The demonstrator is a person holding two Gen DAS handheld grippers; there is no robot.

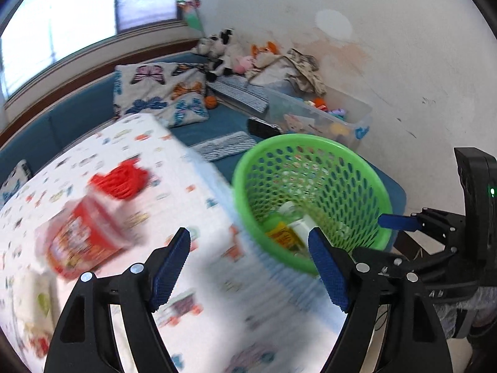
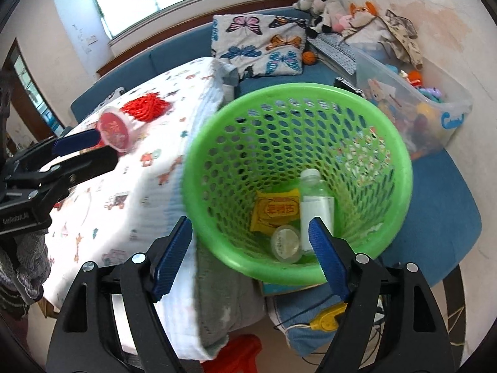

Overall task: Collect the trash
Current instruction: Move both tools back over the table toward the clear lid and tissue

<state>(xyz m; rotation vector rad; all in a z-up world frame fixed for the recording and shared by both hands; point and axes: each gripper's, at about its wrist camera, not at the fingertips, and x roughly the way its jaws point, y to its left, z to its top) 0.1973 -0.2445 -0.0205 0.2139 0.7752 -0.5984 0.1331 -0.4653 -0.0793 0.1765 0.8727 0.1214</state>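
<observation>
A: Gripper status?

B: Left gripper (image 1: 248, 239) jaws spread wide, nothing between them. It hangs over the edge of the table (image 1: 130, 161), between the red cup (image 1: 82, 237) and the green basket (image 1: 310, 199). Left view is motion-blurred, so cup detail is poor.

A: Right one?

B: Right gripper (image 2: 250, 230) also spread apart, empty, sitting at the near rim of the green basket (image 2: 298, 183). Its right finger pad (image 2: 326, 258) overlaps the rim in view; can't tell if it touches.

A: Where's the trash?

B: Three pieces at the basket bottom: yellow packet (image 2: 275, 209), clear plastic bottle (image 2: 315, 205) lying beside it, small round lid (image 2: 285, 242) just below both. On the patterned tablecloth: the red cup (image 2: 115, 129) lying on its side, close to the left gripper's fingers (image 2: 77, 143) in the right view, and a red crumpled net (image 2: 146, 105) just beyond it.

A: Basket position?

B: Just off the table's corner, tilted toward the cameras. Blue sofa (image 2: 326, 74) and a clear toy bin (image 2: 435, 112) behind.
</observation>
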